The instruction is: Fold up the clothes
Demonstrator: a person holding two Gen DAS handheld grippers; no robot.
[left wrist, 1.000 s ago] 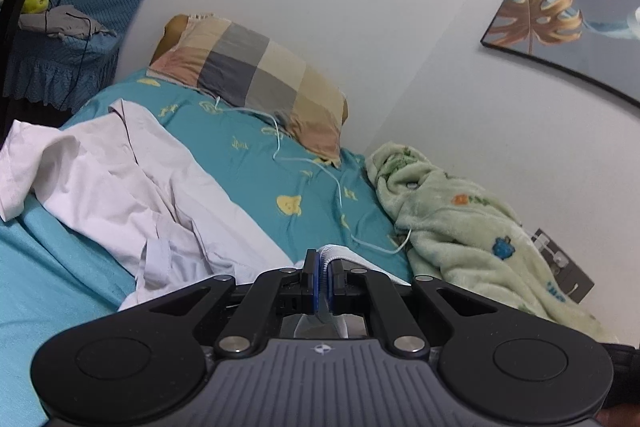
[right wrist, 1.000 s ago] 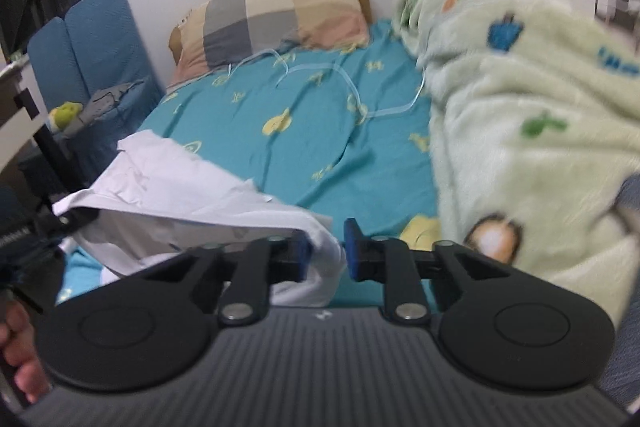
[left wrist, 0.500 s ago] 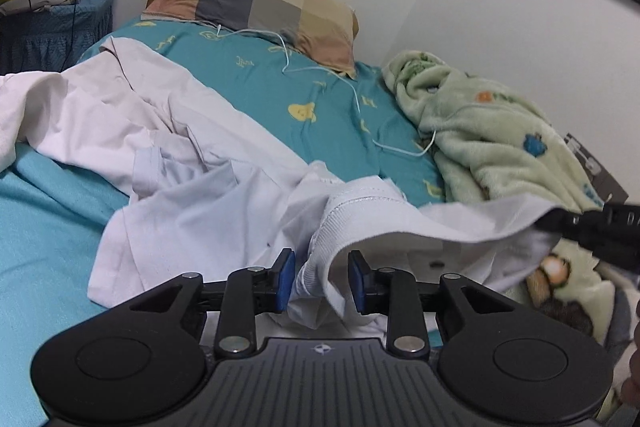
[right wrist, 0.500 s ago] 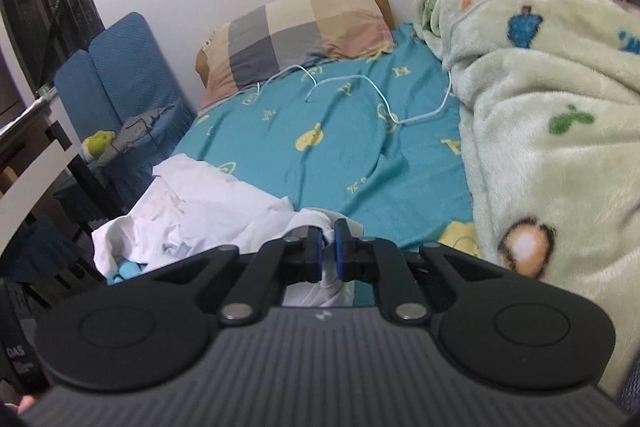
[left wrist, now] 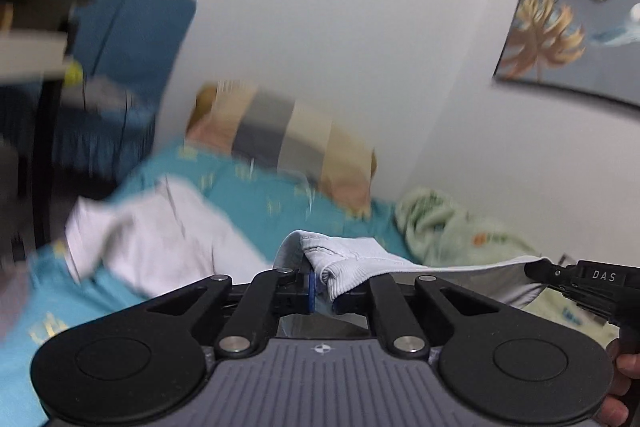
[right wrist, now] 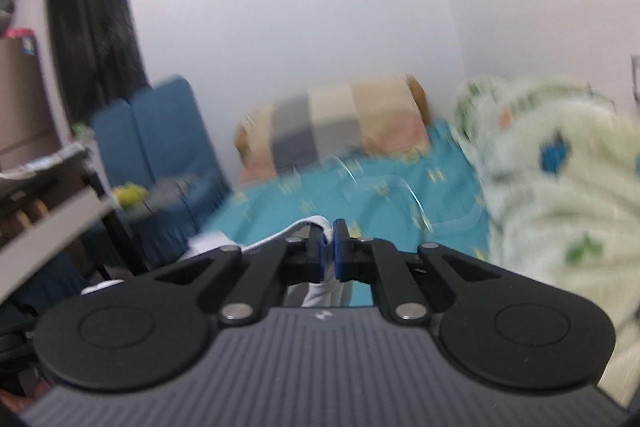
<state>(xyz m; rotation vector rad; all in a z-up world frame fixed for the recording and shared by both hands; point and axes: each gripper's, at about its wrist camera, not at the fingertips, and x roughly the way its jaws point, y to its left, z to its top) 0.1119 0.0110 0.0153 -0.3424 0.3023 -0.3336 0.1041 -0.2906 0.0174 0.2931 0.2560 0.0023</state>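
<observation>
- Now closing on a bunched, ribbed hem of the white garment (left wrist: 360,259): jaws of the left gripper (left wrist: 324,291), with the cloth caught between them.
- Likewise pressed together at the right gripper (right wrist: 329,255), nipping a thin fold of the same garment between the blue pads.
- Hangs lifted over the near end of the bed (left wrist: 248,195), stretched as a band from one pair of jaws across to the other, long axis crosswise to the bed, the slack drooping below.
- Equally near both hands, one at each end of the held edge.
- Probably calls for drawing that edge taut, then laying it flat on the bed.
- Open teal sheet at mid-bed, short of the pillow (right wrist: 340,123).
- Crowded along the bed's wall side by the green blanket (right wrist: 560,187), and along its opposite side by a pale rumpled cloth (left wrist: 160,239).
- Worth watching: the white cable (right wrist: 400,187) looped across mid-bed, a likely snag.
</observation>
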